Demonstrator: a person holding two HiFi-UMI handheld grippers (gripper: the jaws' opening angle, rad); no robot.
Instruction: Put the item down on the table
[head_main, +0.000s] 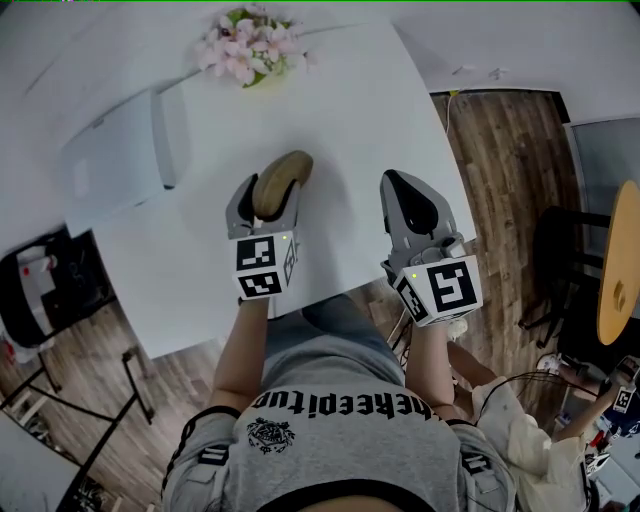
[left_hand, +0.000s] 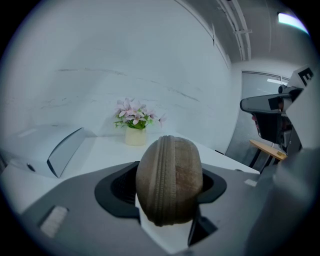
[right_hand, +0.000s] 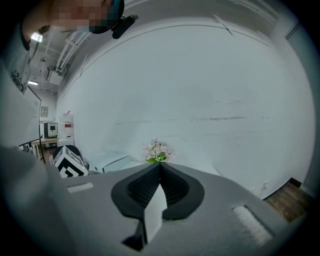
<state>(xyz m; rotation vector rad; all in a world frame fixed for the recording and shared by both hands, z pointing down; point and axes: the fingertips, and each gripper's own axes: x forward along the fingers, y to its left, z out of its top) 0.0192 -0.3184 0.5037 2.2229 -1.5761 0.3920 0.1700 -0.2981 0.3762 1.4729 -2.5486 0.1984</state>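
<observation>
A brown oval zippered case (head_main: 279, 184) is clamped between the jaws of my left gripper (head_main: 265, 205), held above the white table (head_main: 340, 110) near its front edge. In the left gripper view the brown case (left_hand: 169, 180) stands on edge between the black pads, zipper facing the camera. My right gripper (head_main: 410, 205) hovers to the right over the table's front corner, shut with nothing between its pads; in the right gripper view the right gripper (right_hand: 160, 172) has its tips meeting.
A small pot of pink flowers (head_main: 248, 47) stands at the table's far side. A white box-like device (head_main: 120, 160) lies on the table's left part. Wooden floor (head_main: 510, 180) and a round wooden table (head_main: 620, 265) lie to the right.
</observation>
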